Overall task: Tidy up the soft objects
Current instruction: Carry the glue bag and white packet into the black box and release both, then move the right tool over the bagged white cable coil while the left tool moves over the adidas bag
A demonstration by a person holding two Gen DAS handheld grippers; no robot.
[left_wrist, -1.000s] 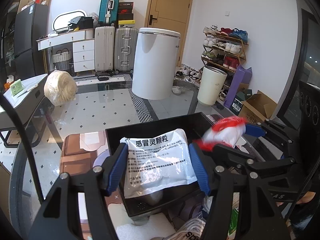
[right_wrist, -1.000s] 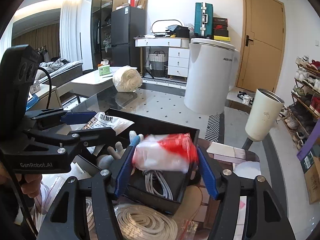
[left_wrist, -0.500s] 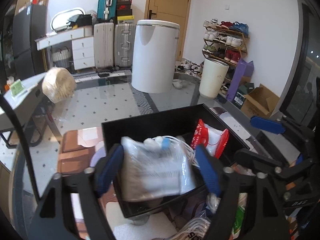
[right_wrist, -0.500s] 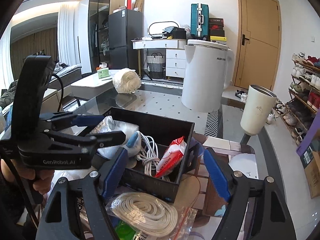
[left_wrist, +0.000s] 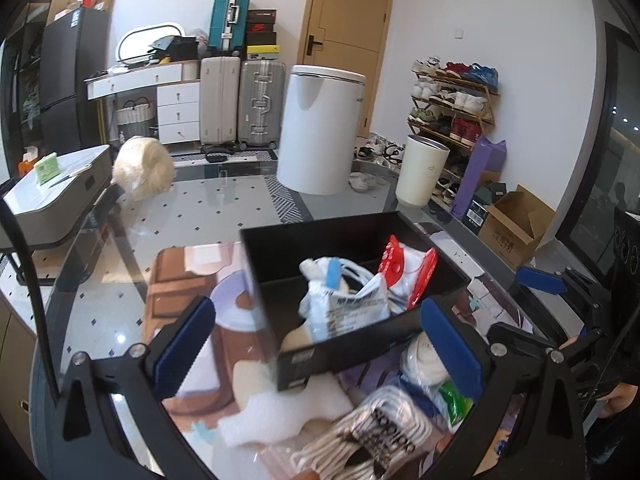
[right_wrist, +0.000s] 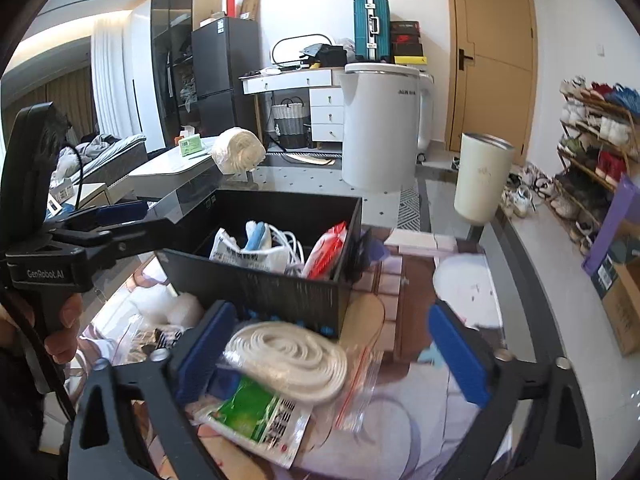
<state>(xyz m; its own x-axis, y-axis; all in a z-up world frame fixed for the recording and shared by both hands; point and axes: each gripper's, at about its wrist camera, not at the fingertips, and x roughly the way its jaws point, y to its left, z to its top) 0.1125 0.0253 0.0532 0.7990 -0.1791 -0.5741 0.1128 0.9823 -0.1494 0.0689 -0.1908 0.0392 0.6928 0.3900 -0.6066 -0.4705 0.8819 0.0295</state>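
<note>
- A white medicine pouch (left_wrist: 352,312) and a red-and-white packet (left_wrist: 404,276) are already dropped in the black box (right_wrist: 256,284), next to some white cable.
- Left gripper (left_wrist: 316,344) and right gripper (right_wrist: 332,354): jaws are opening wide, nothing is held.
- Still left on the surface (left_wrist: 120,320): bagged rope coil (right_wrist: 288,360), green packet (right_wrist: 256,404), foam.
- Roughly halfway done, it's guessed.

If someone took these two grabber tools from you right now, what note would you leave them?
Left gripper: jaws opening, nothing between the pads.
Right gripper: jaws opening, also holding nothing.
Done: the white medicine pouch and the red-and-white packet lie in the black box, beside white cables.
Left: the bagged coil of white rope, the green-and-white packet and the bagged white cord lie on the table in front of the box.
</note>
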